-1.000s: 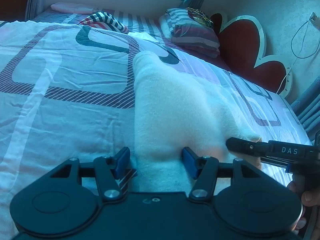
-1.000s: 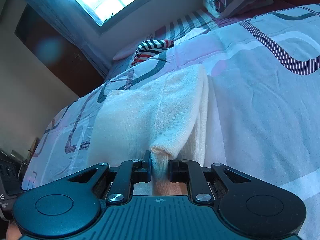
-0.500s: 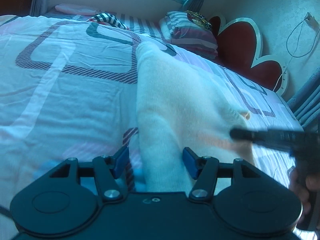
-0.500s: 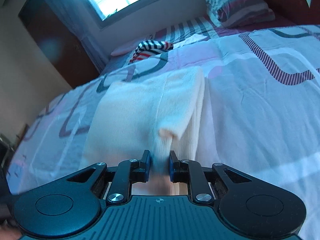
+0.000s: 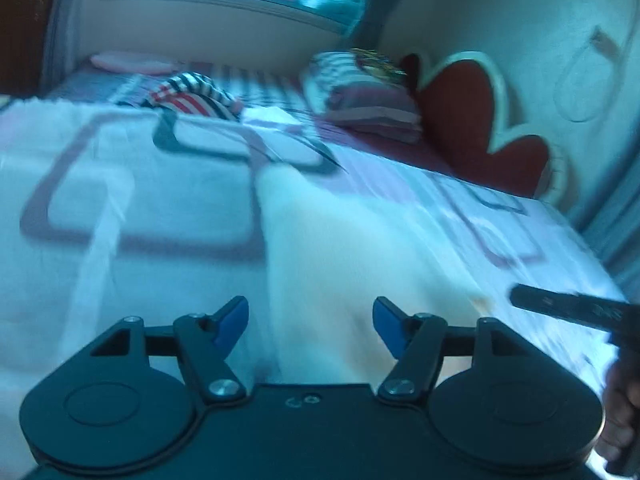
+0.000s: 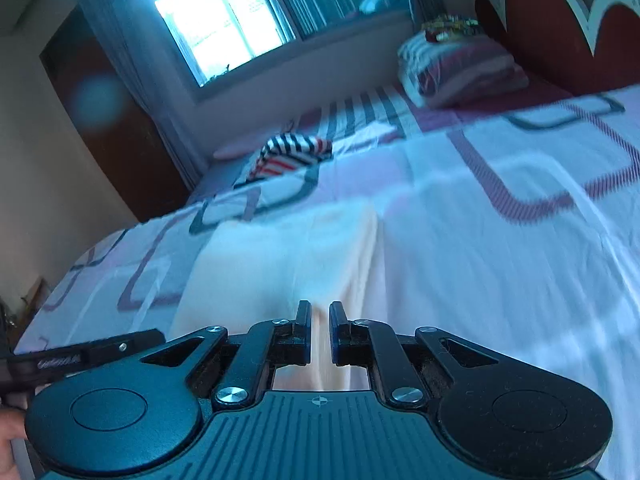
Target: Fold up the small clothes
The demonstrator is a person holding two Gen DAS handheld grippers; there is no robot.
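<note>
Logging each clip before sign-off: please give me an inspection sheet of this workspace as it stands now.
Surface: bed with white and pink patterned quilt.
Job's things: cream knitted garment, lying flat on the quilt, one edge folded over.
Clutter: striped red, white and black cloth; stacked striped pillows.
Grippers: left tongs wide open above the garment's near edge; right tongs nearly closed, narrow gap, grip on fabric unclear.
Cables: thin looped cord on the wall.
Surroundings: bright window; red heart-shaped headboard; dark wooden door.
</note>
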